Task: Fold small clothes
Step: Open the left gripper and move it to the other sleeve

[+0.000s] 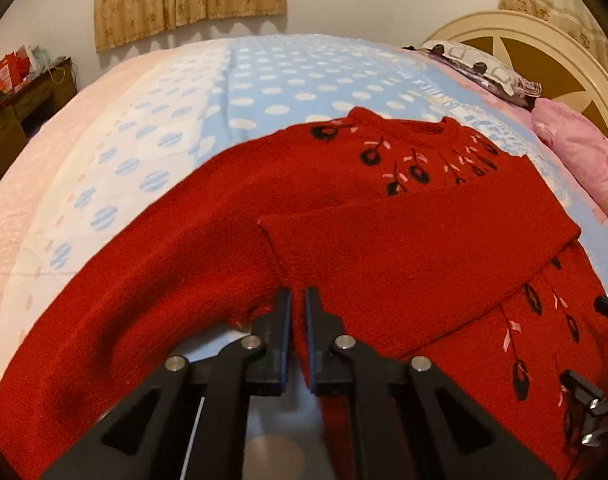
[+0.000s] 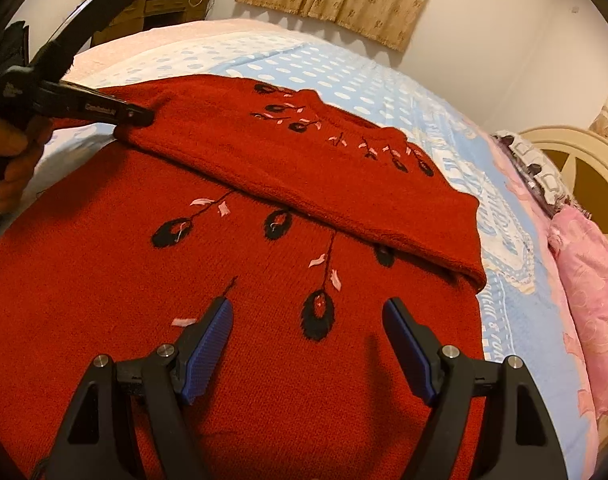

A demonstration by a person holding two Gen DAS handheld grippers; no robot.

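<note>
A red knitted sweater [image 1: 164, 272] with black and pink leaf patterns lies spread on the bed, also seen in the right wrist view [image 2: 104, 280]. One sleeve [image 1: 424, 248] is folded across the chest [image 2: 304, 168]. My left gripper [image 1: 298, 292] is shut on that sleeve's cuff end, with red knit pinched in the narrow gap between its pads; the right wrist view shows its tip [image 2: 142, 118] on the cuff. My right gripper [image 2: 308, 308] hangs open just over the sweater's lower front with nothing between its blue pads [image 2: 208, 344].
The bed has a blue sheet with white dots [image 1: 284, 88] and a pale pink cover [image 1: 16, 220]. Pink pillows [image 2: 588, 292] and a cream headboard [image 1: 544, 52] are at the right. A wooden desk [image 1: 20, 112] stands far left. A person's hand [image 2: 12, 160] holds the left gripper.
</note>
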